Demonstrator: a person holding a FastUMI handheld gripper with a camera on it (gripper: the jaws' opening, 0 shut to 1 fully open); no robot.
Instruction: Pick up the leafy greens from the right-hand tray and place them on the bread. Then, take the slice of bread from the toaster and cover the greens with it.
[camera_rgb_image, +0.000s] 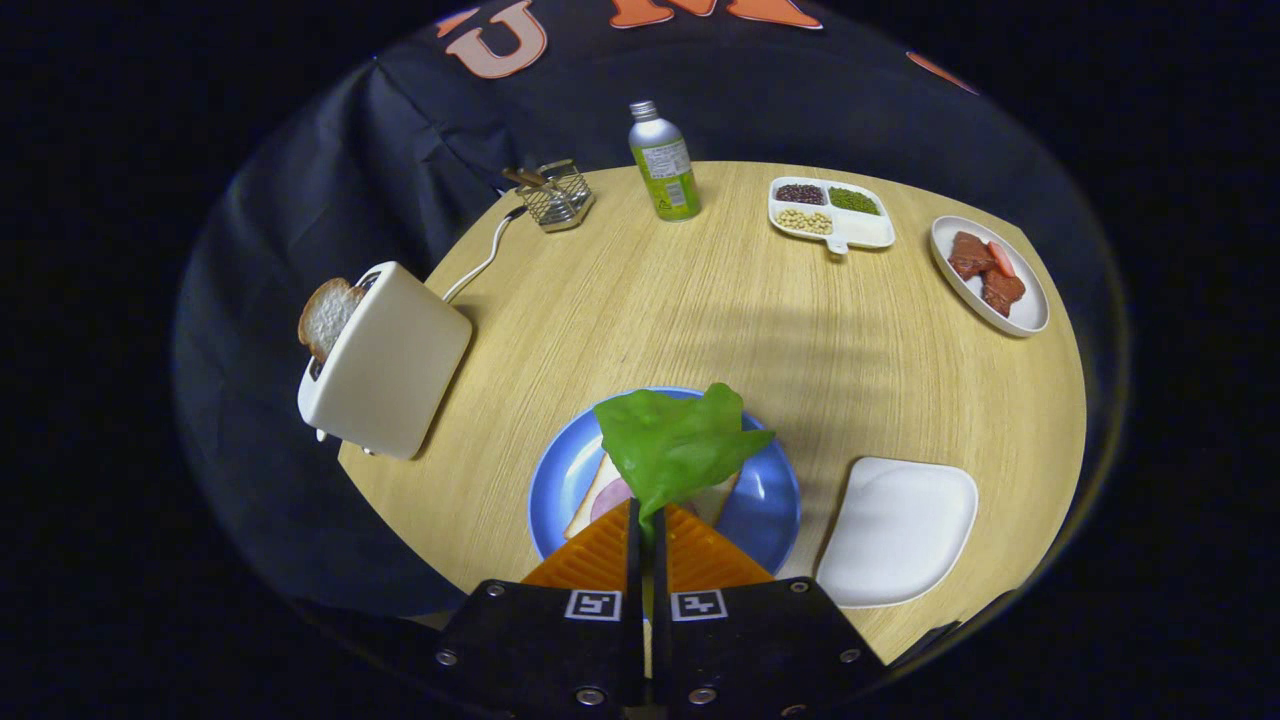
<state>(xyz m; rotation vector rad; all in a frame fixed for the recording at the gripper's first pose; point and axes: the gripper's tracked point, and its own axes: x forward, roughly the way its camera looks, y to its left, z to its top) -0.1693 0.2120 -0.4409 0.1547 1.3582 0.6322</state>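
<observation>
toaster (385, 360): far left on counter (700, 320), near its edge; cord runs back toward wire basket
bread in toaster (325, 315): slice sticking up out of the slot, not taken out
wire basket (558, 195): back left, beside metal bottle (664, 160), upright
blue plate (760, 500): just ahead of fingers, holds bread slice (590, 495) with pink meat slice on top
leafy greens (675, 445): pinched at lower end, hanging over the plate and bread slice
gripper (645, 530): fingers nearly closed, both pressing on the greens
white tray (895, 530): right of plate, close by
divided dish (830, 212): back right, beans in compartments
oval plate (1030, 315): far right, meat pieces on it
</observation>
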